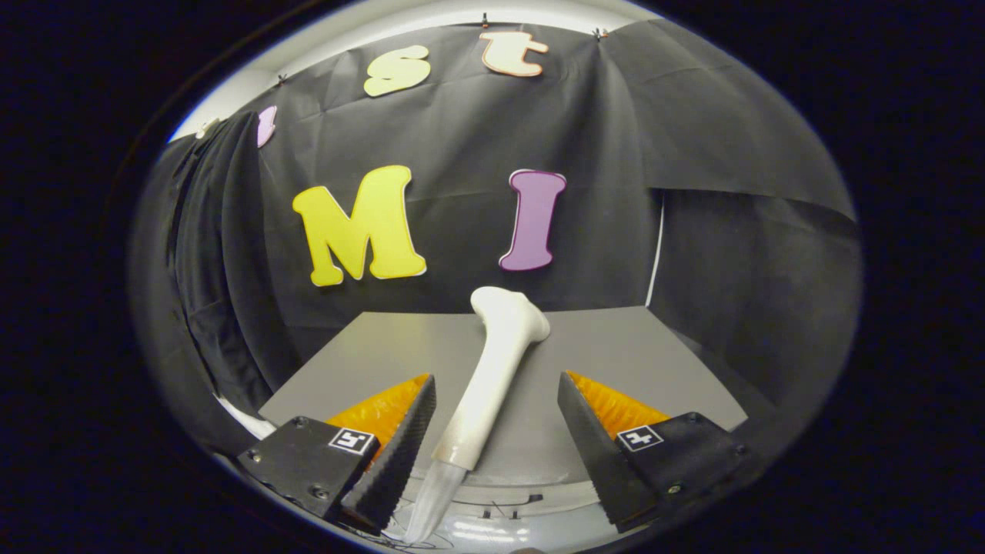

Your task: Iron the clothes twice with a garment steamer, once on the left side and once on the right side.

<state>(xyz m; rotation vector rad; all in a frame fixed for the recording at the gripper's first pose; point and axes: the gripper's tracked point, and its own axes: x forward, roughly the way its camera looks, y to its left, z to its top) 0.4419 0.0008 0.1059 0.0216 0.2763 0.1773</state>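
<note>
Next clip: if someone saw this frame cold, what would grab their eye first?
The white steamer lying on the grey table, its handle running between the open fingers and its head pointing beyond them toward the black cloth wall. The gripper straddles the handle, with a gap on each side, so nothing is gripped yet. A dark garment hangs off to the left of the table.

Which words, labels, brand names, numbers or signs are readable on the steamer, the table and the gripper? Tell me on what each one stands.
Garment steamer, lying between the open gripper fingers: no text readable.
Grey table: no text readable.
Gripper: each finger mount carries a small square black-and-white marker, a pattern and not readable text.
</note>
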